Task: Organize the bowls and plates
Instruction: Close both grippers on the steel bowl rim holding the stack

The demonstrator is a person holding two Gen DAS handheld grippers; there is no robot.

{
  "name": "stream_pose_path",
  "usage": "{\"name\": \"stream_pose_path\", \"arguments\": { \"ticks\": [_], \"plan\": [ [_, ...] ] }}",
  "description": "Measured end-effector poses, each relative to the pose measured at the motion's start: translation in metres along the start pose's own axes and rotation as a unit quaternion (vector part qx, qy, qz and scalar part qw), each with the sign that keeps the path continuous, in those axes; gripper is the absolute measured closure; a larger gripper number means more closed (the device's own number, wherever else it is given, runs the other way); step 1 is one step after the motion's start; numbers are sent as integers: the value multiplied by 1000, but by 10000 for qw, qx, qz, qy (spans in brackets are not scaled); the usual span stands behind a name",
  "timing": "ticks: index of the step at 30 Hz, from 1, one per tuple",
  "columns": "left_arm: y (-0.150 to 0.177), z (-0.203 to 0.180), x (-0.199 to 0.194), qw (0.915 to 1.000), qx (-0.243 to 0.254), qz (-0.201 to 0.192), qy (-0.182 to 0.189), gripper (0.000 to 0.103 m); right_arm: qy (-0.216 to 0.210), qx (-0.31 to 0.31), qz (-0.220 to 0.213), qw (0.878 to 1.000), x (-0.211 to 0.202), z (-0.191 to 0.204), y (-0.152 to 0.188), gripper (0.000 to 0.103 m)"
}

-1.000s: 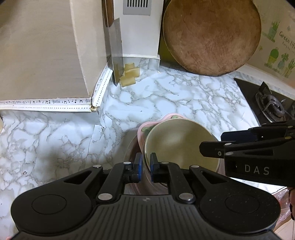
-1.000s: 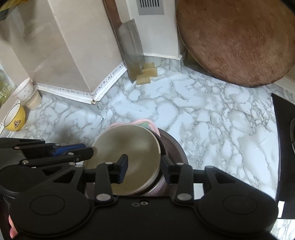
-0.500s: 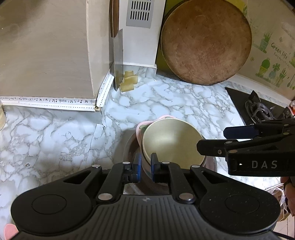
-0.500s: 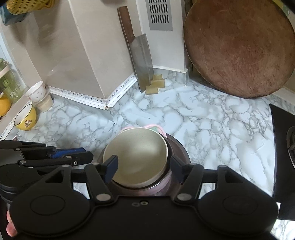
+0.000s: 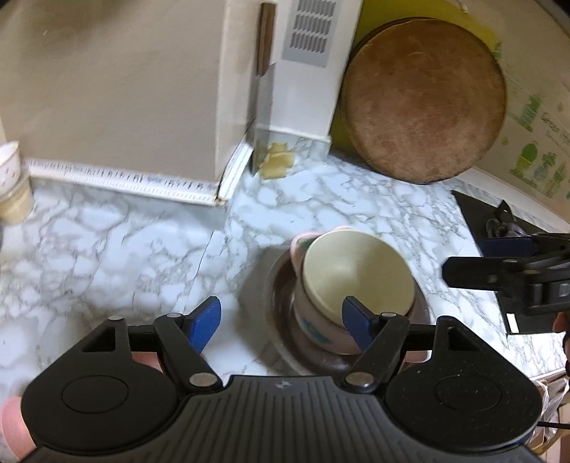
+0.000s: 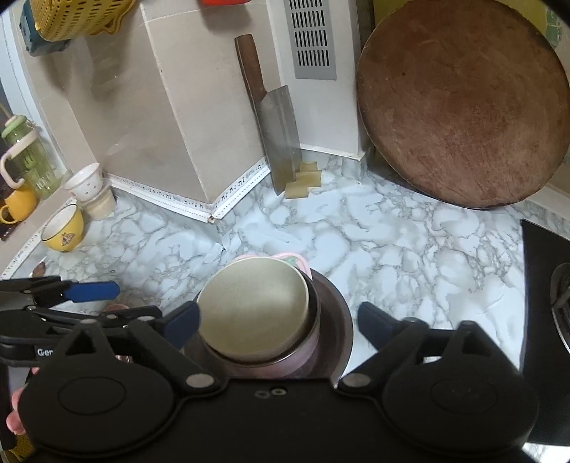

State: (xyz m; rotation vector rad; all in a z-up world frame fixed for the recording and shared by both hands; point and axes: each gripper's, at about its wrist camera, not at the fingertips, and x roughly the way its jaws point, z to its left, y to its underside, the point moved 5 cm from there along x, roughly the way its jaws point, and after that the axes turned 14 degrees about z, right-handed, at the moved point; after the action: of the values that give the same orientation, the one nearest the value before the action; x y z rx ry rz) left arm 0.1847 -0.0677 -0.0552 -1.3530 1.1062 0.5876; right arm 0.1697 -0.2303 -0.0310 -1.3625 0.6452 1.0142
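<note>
On the wall sticker (image 5: 538, 142) with green cactus drawings, the word "Green" can be read; the smaller line under it is too blurred. On the left gripper (image 6: 96, 302), seen from the right wrist, white letters read perhaps "Gen".

Marble counter (image 6: 409, 249) fills middle of frame. Round wooden board (image 6: 463, 103) leans upper right. Cleaver (image 6: 274, 117) stands against wall, top centre, yellow sponges (image 6: 302, 180) at its foot. Grey vent (image 6: 313, 39) above. Yellow cup (image 6: 64, 228), white cup (image 6: 85, 181), green bottle (image 6: 28, 156), yellow mug (image 6: 17, 204) at left edge. Yellow basket (image 6: 78, 17) upper left. Black stove (image 6: 545, 285) right edge.
</note>
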Motion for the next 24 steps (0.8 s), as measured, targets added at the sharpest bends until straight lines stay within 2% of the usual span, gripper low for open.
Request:
{"name": "stream_pose_path", "arguments": {
  "ticks": [8, 13, 24],
  "plan": [
    [14, 10, 25, 9982, -546, 233, -70, 28, -119, -10, 204, 9997, 20, -31, 4, 3],
    [22, 8, 38, 9967, -728, 326, -180, 28, -122, -83, 365, 9992, 35, -51, 7, 8],
    [31, 3, 59, 9938, -972, 433, -316, 29, -324, -124, 816, 9961, 71, -77, 10, 28]
  ]
}}
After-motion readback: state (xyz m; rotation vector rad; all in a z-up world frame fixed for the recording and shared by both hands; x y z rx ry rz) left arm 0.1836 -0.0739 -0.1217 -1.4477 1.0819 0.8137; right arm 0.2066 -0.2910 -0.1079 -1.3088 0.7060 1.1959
